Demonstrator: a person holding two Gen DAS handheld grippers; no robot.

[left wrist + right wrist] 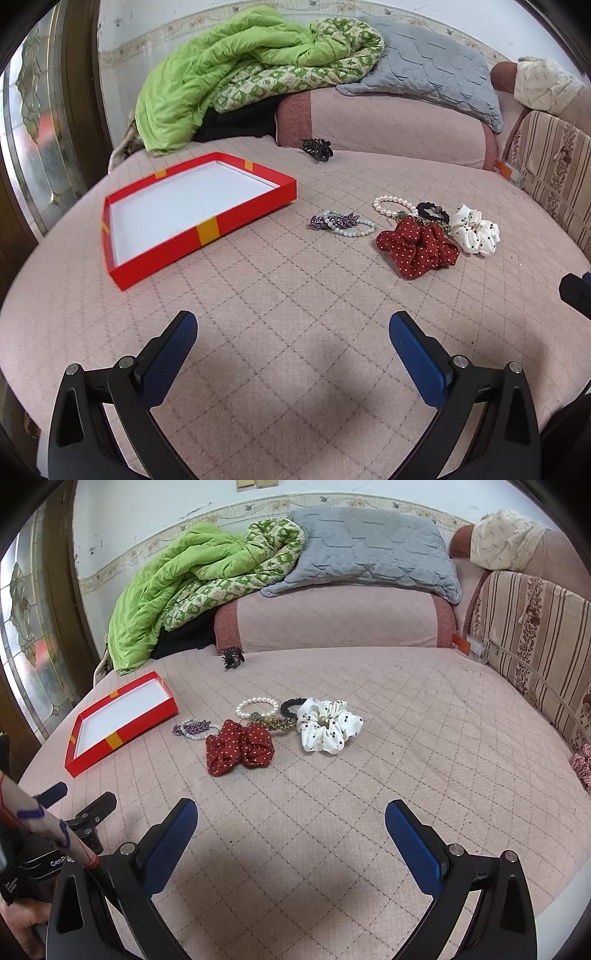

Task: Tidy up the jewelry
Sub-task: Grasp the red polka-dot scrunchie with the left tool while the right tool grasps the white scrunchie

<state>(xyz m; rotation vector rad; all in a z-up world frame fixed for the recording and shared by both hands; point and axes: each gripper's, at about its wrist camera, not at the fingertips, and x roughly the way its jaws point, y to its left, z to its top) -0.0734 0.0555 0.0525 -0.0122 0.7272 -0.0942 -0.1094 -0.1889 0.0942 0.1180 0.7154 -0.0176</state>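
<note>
A shallow red box (pixel 207 236) with a white inside lies empty on the pink quilted bed; it also shows in the right wrist view (pixel 122 734). To its right lie a purple leaf clip on a pale bead bracelet (pixel 338 222), a pearl bracelet (pixel 391 205), a black hair tie (pixel 432 211), a red dotted scrunchie (pixel 415 245) and a white dotted scrunchie (pixel 476 230). The same pile shows in the right wrist view: red scrunchie (pixel 240 747), white scrunchie (pixel 327 725), pearl bracelet (pixel 256 706). My left gripper (pixel 293 325) and right gripper (pixel 291 812) are both open and empty, well short of the pile.
A black claw clip (pixel 316 149) lies farther back by a pink bolster (pixel 384 125). A green quilt (pixel 229 74) and a grey pillow (pixel 428 70) are piled behind. A striped cushion (pixel 535 635) stands at the right. The left gripper shows in the right wrist view (pixel 74 805).
</note>
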